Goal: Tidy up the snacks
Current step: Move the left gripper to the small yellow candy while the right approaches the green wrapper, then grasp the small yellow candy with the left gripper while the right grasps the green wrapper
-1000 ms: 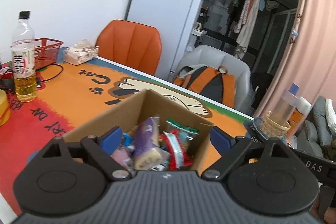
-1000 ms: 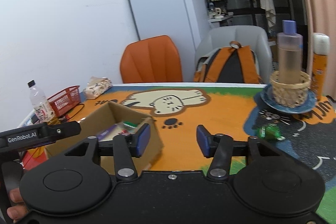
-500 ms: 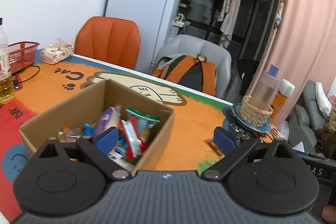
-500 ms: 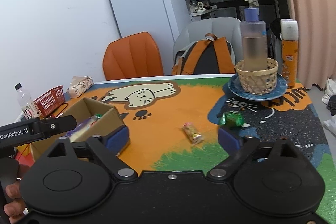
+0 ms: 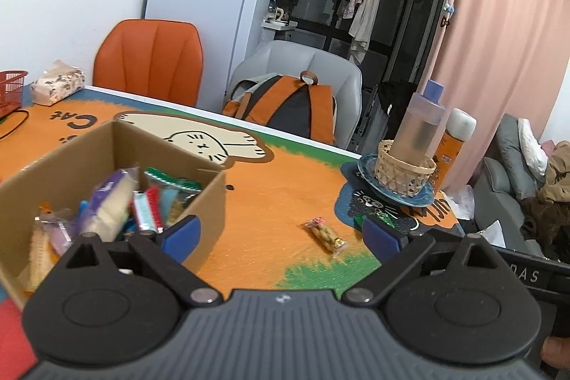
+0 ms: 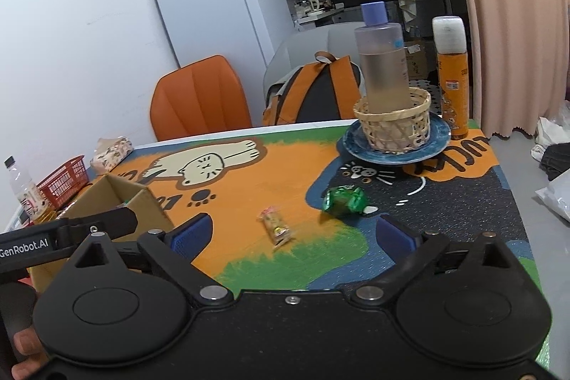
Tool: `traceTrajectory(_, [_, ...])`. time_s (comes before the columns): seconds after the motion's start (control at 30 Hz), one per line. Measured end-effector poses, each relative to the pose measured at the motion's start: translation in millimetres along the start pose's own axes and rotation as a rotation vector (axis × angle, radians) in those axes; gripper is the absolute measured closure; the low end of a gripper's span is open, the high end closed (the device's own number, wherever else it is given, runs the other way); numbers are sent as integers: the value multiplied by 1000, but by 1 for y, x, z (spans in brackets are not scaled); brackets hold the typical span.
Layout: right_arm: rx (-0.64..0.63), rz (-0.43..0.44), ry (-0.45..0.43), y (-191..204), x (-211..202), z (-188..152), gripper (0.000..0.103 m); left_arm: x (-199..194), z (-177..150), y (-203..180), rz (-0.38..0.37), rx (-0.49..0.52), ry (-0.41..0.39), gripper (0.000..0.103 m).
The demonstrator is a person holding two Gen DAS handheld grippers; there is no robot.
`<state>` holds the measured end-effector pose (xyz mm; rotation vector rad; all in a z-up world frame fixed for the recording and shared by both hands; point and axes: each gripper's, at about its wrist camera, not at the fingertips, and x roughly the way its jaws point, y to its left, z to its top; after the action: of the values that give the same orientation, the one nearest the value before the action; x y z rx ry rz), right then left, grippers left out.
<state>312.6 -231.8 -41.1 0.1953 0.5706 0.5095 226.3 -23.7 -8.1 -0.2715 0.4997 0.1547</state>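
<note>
the right gripper (image 6: 294,234) has just been opening and stands spread, empty; the left gripper (image 5: 281,235) is also spread. 2 snacks lie loose on the mat: a small yellowish wrapped snack bar (image 6: 276,228) and a crumpled green foil snack (image 6: 345,200), both right of the brown cardboard box (image 5: 210,202). straddle the bar lengthwise, then pinch gently.

Snack box (image 5: 107,162) left of two loose snacks (image 6: 276,227) (basket (image 6: 393,127) behind)

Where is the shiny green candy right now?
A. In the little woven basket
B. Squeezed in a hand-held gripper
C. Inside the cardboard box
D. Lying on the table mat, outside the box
D. The green candy lies on the table mat, apart from the cardboard box and in front of the woven basket; nothing grips it.
</note>
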Motion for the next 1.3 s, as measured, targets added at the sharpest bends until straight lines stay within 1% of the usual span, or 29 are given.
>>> traceTrajectory(0.17, [33,-3,6,-14,15,3,9,20,1,-7,-6,-15,18,7])
traceTrajectory(0.33, [60,-8,24,-24,36,6,19,41,2,-13,-2,-25,37,9])
traceTrajectory(0.4, [74,-13,29,-28,45,7,22,48,3,-17,5,-24,37,13])
traceTrajectory(0.47, [87,-16,35,-32,54,10,25,56,4,-18,4,-34,44,20])
traceTrajectory(0.53, [96,-25,50,-35,64,13,36,64,6,-19,5,-53,50,25])
traceTrajectory(0.57, [98,-26,57,-36,69,14,38,67,6,-19,7,-57,49,29])
traceTrajectory(0.67, [109,-34,73,-39,84,19,39,79,7,-21,20,-77,58,36])
traceTrajectory(0.8, [125,-32,80,-42,101,19,39,92,6,-26,28,-87,67,39])
traceTrajectory(0.97, [164,-3,66,-48,118,4,39,108,0,-28,46,-85,87,43])
traceTrajectory(1.07, [110,-60,94,-45,130,-3,43,118,-3,-25,62,-90,91,45])
traceTrajectory(1.1, [110,-55,84,-44,130,-3,43,120,-4,-24,64,-98,95,46])
traceTrajectory(1.17, [118,-39,78,-46,130,-3,47,126,-5,-23,64,-110,100,48])
traceTrajectory(1.23, [107,-59,73,-48,132,-4,59,130,-7,-21,71,-118,99,48])
traceTrajectory(1.3, [109,-62,70,-52,132,-4,64,133,-7,-22,72,-127,104,49])
